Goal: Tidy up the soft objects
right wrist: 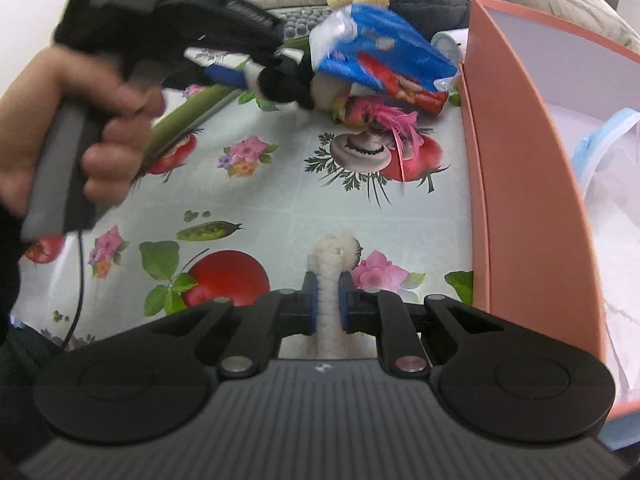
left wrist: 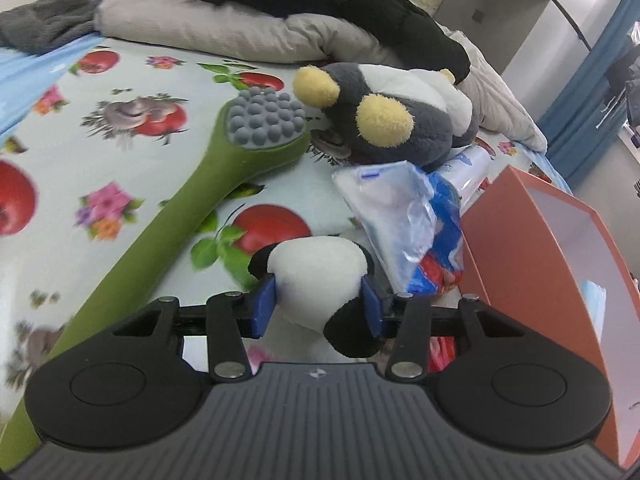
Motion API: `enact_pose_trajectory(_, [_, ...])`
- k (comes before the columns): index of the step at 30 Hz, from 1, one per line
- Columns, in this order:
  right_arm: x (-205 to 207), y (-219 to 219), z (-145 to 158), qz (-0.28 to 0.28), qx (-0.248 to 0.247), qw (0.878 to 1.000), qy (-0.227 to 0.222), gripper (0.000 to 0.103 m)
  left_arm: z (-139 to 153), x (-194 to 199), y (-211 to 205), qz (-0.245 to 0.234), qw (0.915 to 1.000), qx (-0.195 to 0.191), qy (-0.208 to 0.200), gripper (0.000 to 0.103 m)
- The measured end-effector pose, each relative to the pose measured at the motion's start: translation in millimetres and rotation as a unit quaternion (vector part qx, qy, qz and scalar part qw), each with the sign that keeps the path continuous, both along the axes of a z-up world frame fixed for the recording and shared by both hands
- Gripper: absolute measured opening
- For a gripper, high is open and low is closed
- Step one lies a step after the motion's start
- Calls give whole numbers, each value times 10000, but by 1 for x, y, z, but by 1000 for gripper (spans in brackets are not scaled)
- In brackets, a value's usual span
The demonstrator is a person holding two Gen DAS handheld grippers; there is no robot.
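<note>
While your left gripper clamps the black-and-white plush toy, your right gripper pinches a fluffy white cord by the orange box.

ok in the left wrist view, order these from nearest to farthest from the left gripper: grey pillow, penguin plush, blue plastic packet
1. blue plastic packet, just ahead, to the right of the left gripper
2. penguin plush, beyond the packet, centre right
3. grey pillow, at the back, along the bed's far end
</note>
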State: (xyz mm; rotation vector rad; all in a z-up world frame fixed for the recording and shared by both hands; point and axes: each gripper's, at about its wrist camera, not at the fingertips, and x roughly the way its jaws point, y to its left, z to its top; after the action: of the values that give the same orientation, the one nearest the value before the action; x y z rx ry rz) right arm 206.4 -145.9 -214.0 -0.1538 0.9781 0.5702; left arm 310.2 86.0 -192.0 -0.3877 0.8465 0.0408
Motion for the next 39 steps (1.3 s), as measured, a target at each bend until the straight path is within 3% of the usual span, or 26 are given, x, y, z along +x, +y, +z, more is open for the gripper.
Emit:
enact_pose_trajectory(14, [-15, -1, 15, -229, 161, 9994, -189, 14, 12, -105, 1, 353, 9993, 89, 39, 51])
enact_pose_trajectory(20, [-10, 10, 13, -356, 152, 9991, -179, 14, 7, -134, 10, 330, 9992, -107, 194, 51])
enact_pose_trajectory(26, [-1, 18, -1, -555, 167, 9983, 111, 20, 5, -144, 6, -362, 9981, -46, 502, 56])
enact_pose_trajectory(28, [1, 16, -5, -719, 211, 9969, 245, 26, 4, -144, 3, -700, 9958, -13, 593, 58])
enact_pose_trajectory(30, [1, 15, -8, -830, 149, 9959, 327, 40, 7, -147, 2, -903, 9945, 131, 516, 62])
enact_pose_trajectory(33, [-2, 11, -6, -933, 142, 9951, 302, 42, 14, -153, -1, -1150, 9918, 398, 397, 67])
enact_pose_trajectory(39, [-13, 8, 5, -770, 139, 9969, 52, 42, 33, -163, -2, -1184, 9899, 757, 167, 70])
